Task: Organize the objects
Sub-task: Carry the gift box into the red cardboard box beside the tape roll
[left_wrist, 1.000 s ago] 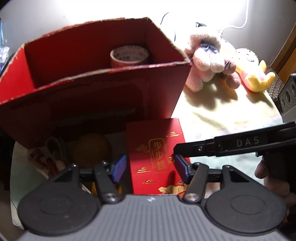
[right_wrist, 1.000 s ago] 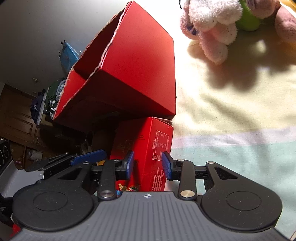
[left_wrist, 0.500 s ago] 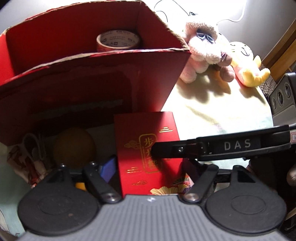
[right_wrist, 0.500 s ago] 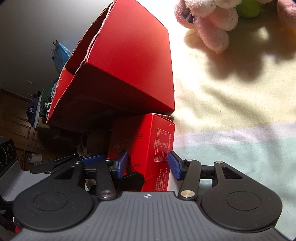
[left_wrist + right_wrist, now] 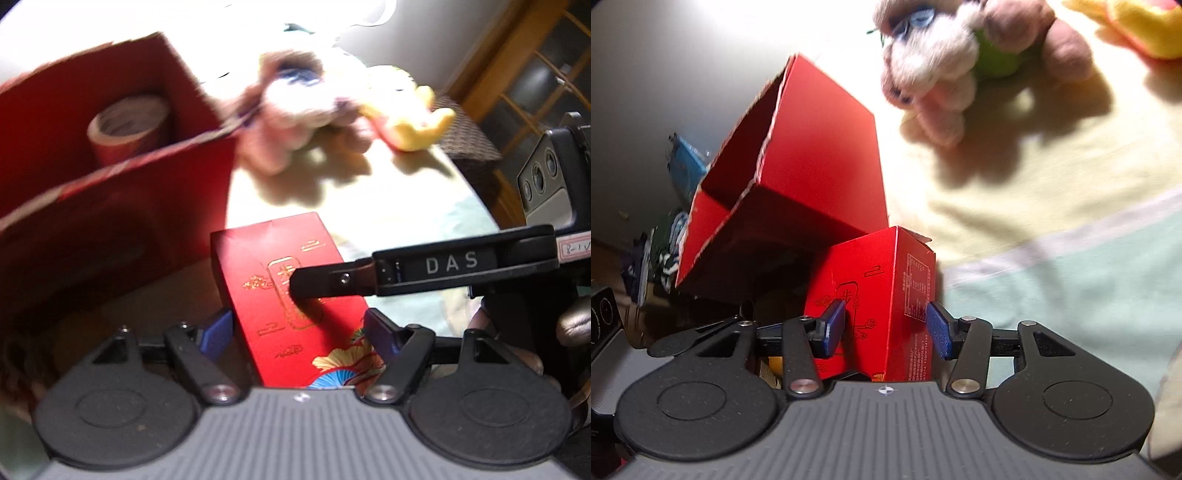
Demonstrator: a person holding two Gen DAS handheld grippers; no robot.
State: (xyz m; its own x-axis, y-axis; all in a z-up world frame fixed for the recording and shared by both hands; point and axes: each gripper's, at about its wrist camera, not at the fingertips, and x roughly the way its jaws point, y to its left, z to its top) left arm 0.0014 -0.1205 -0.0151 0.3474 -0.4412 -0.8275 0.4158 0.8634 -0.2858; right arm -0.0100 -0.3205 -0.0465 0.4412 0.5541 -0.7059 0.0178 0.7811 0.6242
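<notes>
Both grippers, left gripper (image 5: pixel 299 328) and right gripper (image 5: pixel 886 328), straddle the small red box (image 5: pixel 291 295), jaws apart, seemingly unclamped; next, squeeze and lift toward the big red carton (image 5: pixel 110 206).

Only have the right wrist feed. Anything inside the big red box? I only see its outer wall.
Observer: Yes. A tape roll stands inside the big red box, by its far right corner.
Operator: Left gripper?
Observer: The left gripper is open, one finger either side of the small red box. The image is too blurred to tell whether they touch it.
Operator: Does mine show there?
Observer: Yes. One finger of the right gripper, marked DAS, crosses the small box's gold-printed face.
</notes>
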